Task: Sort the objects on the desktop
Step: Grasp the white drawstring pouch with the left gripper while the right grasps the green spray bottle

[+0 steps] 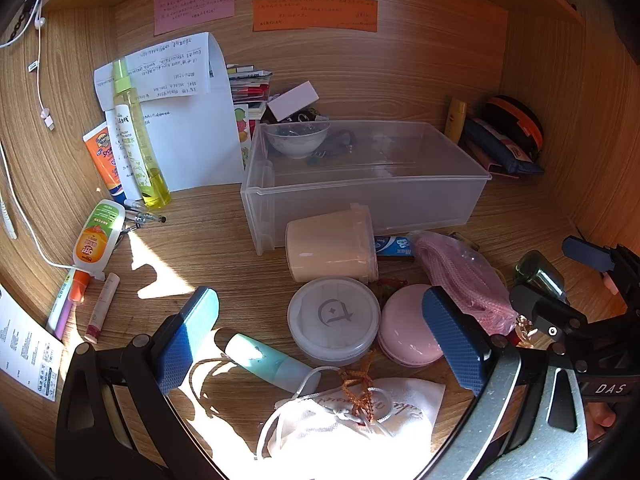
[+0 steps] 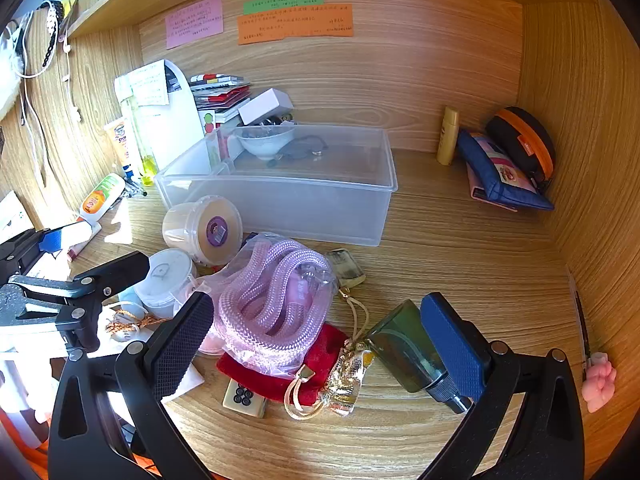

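A clear plastic bin (image 1: 360, 184) stands mid-desk with a white bowl (image 1: 298, 138) inside; the right wrist view shows the bin (image 2: 280, 200) too. My left gripper (image 1: 320, 336) is open above a round lidded tub (image 1: 334, 320), a pink compact (image 1: 408, 328), a teal tube (image 1: 272, 362) and a white drawstring pouch (image 1: 352, 416). My right gripper (image 2: 320, 344) is open around a bagged pink rope (image 2: 276, 304) on a red pouch (image 2: 316, 364). A dark green bottle (image 2: 404, 348) lies against its right finger (image 2: 452, 344).
A cream tub (image 1: 330, 246) lies on its side before the bin. Bottles and tubes (image 1: 132, 136) stand at the left by papers. A blue pencil case (image 2: 500, 176) and round orange-trimmed case (image 2: 524, 140) sit in the right corner. A mahjong tile (image 2: 244, 398) lies near the front.
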A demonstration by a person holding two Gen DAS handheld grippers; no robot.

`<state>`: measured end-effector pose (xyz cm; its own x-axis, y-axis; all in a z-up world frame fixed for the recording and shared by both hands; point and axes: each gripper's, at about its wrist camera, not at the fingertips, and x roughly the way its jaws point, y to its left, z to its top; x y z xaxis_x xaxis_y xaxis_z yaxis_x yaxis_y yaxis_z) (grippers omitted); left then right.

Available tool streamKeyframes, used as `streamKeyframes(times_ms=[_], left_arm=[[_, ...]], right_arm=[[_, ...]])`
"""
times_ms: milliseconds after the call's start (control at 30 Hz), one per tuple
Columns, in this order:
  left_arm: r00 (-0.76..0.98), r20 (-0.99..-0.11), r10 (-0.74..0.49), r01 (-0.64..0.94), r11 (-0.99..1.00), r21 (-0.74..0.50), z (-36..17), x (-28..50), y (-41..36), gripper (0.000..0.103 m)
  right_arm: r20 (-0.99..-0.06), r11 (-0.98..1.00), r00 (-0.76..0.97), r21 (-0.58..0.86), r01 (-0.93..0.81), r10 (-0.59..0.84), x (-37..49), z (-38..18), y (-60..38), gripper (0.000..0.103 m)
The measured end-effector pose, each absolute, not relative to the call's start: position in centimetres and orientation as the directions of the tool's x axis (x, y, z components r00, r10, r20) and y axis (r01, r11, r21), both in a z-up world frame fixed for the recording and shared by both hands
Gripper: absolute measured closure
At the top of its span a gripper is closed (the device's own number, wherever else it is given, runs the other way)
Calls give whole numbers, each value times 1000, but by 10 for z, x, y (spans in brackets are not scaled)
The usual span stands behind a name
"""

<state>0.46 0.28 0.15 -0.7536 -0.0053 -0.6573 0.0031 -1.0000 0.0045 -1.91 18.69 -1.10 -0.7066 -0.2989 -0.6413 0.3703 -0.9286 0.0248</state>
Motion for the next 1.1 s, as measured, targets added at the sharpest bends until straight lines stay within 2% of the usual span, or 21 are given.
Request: streamKeyframes(times_ms=[367, 700, 933, 1100], left_arm=[[-762, -648, -4, -5, -1000, 12, 7, 9, 1, 0], [-706, -703, 87, -84, -996, -38, 2, 19, -14, 0], [-702, -707, 83, -74, -996, -43, 2, 40, -17, 0], [-688, -719, 96, -84, -995, -54, -5, 50, -11, 0]], right_arm=[[-628, -933, -722, 19, 359, -291, -16, -7, 190, 0], [-595, -935, -754, -10, 354, -279, -10, -2, 208, 0], [-621, -926, -735, -35, 375, -274, -8, -10, 216, 0], [-646, -922, -702, 9, 386, -300, -11, -19, 228, 0]])
